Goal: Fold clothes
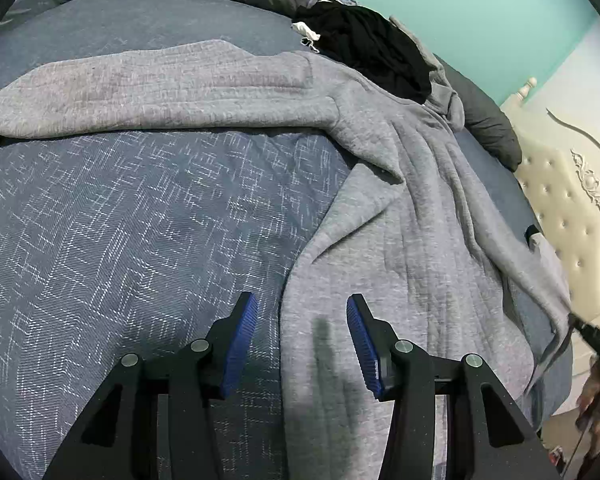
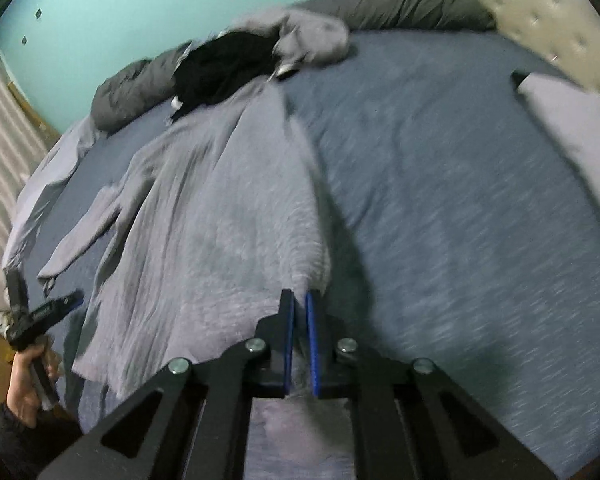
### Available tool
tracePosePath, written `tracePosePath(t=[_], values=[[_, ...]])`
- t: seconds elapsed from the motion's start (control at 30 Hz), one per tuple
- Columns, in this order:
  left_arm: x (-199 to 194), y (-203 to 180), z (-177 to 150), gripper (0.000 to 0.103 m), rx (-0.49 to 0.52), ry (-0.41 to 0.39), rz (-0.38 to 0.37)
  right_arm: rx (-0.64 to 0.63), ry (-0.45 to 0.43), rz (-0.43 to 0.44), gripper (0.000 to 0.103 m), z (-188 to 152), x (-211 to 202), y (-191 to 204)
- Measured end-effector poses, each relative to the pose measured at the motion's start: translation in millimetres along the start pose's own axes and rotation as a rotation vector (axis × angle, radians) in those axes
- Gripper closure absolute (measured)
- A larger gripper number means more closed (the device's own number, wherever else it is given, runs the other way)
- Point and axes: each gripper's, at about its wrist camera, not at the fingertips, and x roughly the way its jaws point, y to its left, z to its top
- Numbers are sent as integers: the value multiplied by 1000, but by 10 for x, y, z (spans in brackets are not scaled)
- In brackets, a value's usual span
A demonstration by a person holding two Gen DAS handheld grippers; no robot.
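Bed (image 1: 112, 216): covered by a blue-grey woven spread with a pale crosshatch pattern, it filled most of both views
Headboard (image 1: 560, 208): cream and tufted, with a carved ornament, it stood at the bed's far right in the left wrist view
Grey sweatshirt (image 1: 412, 216): lay spread on the bed, body running from the near edge up toward the pile, one sleeve (image 1: 148, 88) stretched flat across the spread to the left; its near hem was lifted on the right side
Dark grey bolster (image 2: 400, 10): lay along the far edge of the bed against the teal wall (image 1: 460, 12)
Black garment (image 1: 372, 48): heaped at the top of the sweatshirt, touching it, with other grey cloth bunched just beside
Pale pillow (image 2: 576, 136): lay at the right edge of the bed, well apart from the sweatshirt
Left gripper (image 1: 302, 344): jaws spread wide, hovering over the sweatshirt's near left edge, one blue pad above the spread and the other above the grey cloth
Right gripper (image 2: 299, 340): jaws pinching the sweatshirt's hem between the blue pads; this view was motion-blurred
Person's hand (image 2: 28, 392): gripped the left gripper's handle at the near left corner
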Motion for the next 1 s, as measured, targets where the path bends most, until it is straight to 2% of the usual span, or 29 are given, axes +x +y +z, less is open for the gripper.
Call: tracePosePath(t=[0.23,0.37,0.53,0.7,0.73,0.8,0.83,0.87,0.9,1.0], values=[[69,9,8,52,-3,17,-4,-3,-66,-121,97,473,-291,-487],[104,-15,11,52,7,24,-1,-31,-72,-215,97,734,-323,-755],[125,-12,13,52,16,30,6,-12,-100,-358,98,1174,-304,-1144],[135,15,29,52,15,36,8,84,-200,-580,95,1513,-388,-1521],[134,16,33,52,16,37,8,113,-211,-611,92,1531,-416,-1578],[131,7,42,52,22,39,6,121,-172,-524,88,1385,-310,-1472],[130,-2,45,52,26,40,5,121,-148,-469,79,1298,-244,-1401],[127,-9,44,52,28,41,3,121,-124,-414,66,1210,-178,-1330],[123,-12,38,52,27,41,-1,120,-100,-359,61,1122,-112,-1260],[110,-20,20,52,25,42,-11,119,-27,-193,60,859,86,-1047]])
